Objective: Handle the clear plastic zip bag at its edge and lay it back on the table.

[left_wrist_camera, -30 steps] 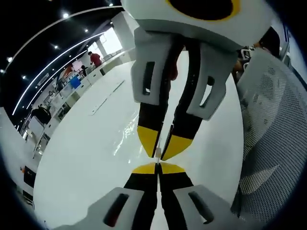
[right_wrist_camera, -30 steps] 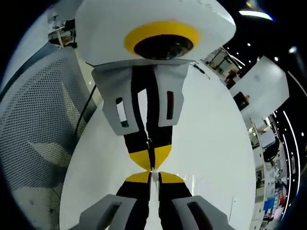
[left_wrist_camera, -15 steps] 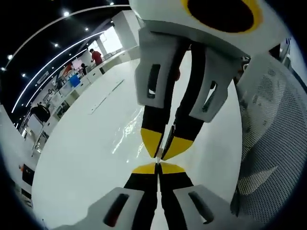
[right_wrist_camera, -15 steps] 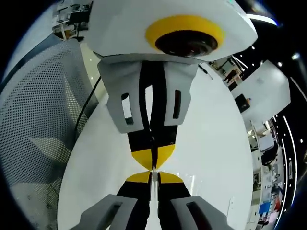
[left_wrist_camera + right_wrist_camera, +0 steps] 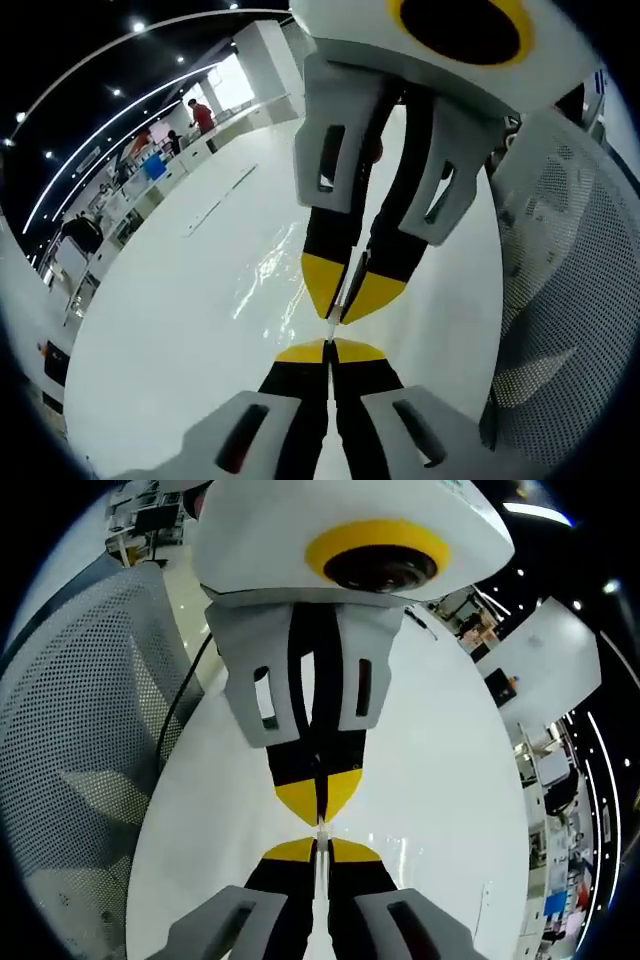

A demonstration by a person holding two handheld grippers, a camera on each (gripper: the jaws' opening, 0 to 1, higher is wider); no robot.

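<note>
— Progress first: how far along is it?

— Early or midway, I judge. The clear plastic zip bag (image 5: pixel 331 322) is pinched at its edge by both grippers and is held up over the white tabletop (image 5: pixel 190 320); laying it back down is not yet done.

— Where exactly is the bag?

— Between the two tips. A thin pale strip of it runs from the left gripper (image 5: pixel 329 350) at the near edge of its view to the right gripper (image 5: pixel 349 290) facing it from the far side. In the right gripper view the same strip (image 5: pixel 320 828) links the right gripper (image 5: pixel 319 848) to the left gripper (image 5: pixel 318 792). The film itself is too clear to trace further.

— Jaws?

— Both pairs are clenched on the bag's edge, yellow tips pressed together.

— Pose?

— The grippers point at each other, nearly tip to tip, above the tabletop. A mesh chair (image 5: pixel 570 290) stands at the right, just beside the tabletop.
</note>
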